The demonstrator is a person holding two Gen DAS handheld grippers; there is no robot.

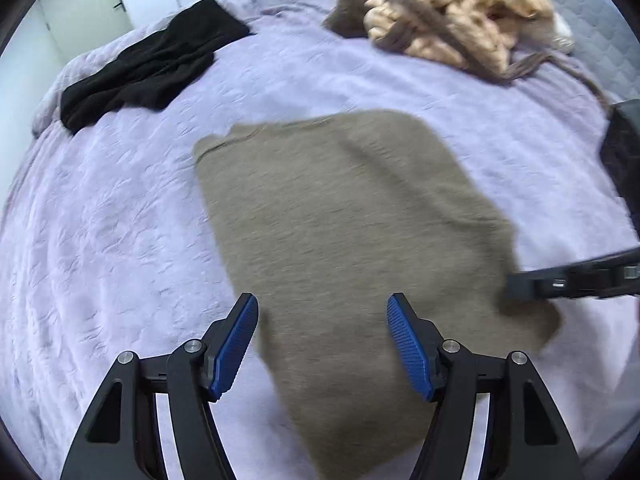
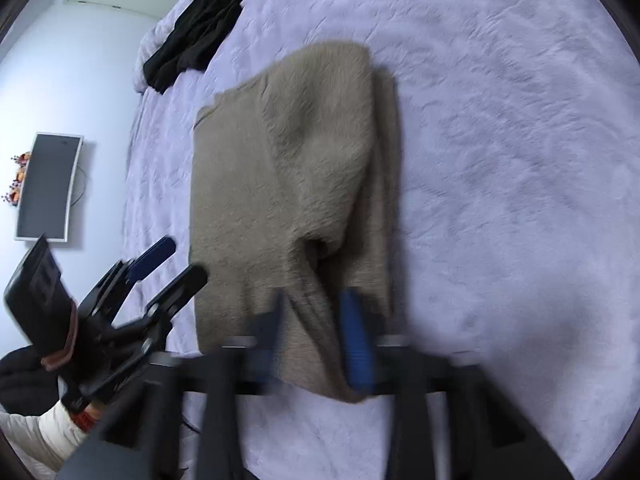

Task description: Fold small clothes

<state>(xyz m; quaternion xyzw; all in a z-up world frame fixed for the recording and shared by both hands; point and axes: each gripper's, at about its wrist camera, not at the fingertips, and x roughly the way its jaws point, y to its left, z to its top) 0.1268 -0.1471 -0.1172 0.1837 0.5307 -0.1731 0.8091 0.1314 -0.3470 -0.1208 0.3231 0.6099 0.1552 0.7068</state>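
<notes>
Centrally on the bed (image 1: 120,208), whose lilac cover was quilted and crinkled, lay the taupe knit garment (image 1: 340,220), fuzzy, folded into a rough rectangle with one flap doubled over itself. The left tool (image 1: 322,344) hovered above its near edge, ribbed blue pads (image 1: 236,348) spread, nothing between them. The right tool (image 2: 316,340), blurred, was pressed together, pinching the garment's near hem. Farther off lay a crumpled black garment (image 1: 148,68) and a heap of chunky peach knitwear (image 1: 448,12).
</notes>
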